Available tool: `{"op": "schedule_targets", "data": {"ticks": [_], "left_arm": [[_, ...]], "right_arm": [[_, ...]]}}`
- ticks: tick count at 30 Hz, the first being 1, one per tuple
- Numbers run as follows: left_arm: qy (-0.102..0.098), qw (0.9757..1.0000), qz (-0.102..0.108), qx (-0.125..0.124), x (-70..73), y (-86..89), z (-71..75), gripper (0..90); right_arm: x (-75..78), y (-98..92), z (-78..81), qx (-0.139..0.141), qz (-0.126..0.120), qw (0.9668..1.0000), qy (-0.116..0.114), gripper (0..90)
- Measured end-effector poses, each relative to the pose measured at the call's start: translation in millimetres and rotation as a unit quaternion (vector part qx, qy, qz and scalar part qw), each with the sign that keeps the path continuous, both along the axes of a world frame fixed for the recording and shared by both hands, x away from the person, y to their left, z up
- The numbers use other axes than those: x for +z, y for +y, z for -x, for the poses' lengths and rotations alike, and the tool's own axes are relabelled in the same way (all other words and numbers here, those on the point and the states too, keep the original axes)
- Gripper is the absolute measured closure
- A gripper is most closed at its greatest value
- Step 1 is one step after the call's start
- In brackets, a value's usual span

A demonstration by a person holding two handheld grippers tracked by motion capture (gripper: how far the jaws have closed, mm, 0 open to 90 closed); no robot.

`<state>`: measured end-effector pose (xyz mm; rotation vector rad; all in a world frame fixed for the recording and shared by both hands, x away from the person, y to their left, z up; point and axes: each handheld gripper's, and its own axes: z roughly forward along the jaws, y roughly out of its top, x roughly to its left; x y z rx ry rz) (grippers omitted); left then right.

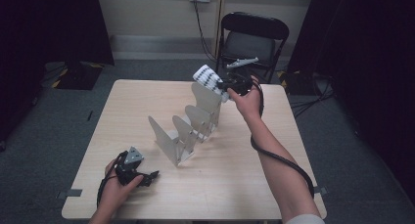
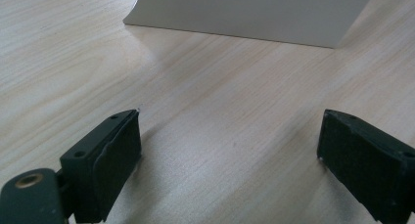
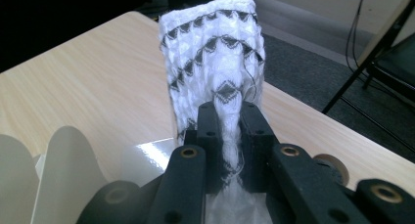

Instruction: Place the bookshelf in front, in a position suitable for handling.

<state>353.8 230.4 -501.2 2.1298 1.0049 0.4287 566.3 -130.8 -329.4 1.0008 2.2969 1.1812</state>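
Nearest the camera, the left gripper [image 1: 147, 177] rested wide open and empty before the rack [image 1: 188, 126], while the right gripper [image 1: 226, 85] pinched the patterned sock [image 1: 206, 79] above its far end, likely needing lowering onto a form.

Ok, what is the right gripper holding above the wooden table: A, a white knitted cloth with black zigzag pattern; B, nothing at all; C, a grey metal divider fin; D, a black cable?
A: the right gripper has its jaws pinched shut on the white knitted cloth with black zigzag pattern, raised over the far end of the beige finned rack on the light wooden table.
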Motion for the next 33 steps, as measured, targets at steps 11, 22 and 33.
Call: {"op": "schedule_targets", "data": {"ticks": [11,22,33], "left_arm": [[0.003,1.0,-0.006,-0.004,0.6,1.2,-0.4,9.0],[0.003,1.0,-0.003,-0.003,0.4,0.6,-0.4,9.0],[0.002,1.0,-0.004,-0.002,0.4,0.6,-0.4,9.0]], "right_arm": [[-38.4,-4.9,-9.1,0.026,-0.019,0.9989,0.034,81.8],[-75.5,-15.8,-6.6,0.024,-0.02,0.9975,0.063,81.4],[-138.5,-19.1,2.9,0.007,0.004,0.9951,0.099,75.8]]}}
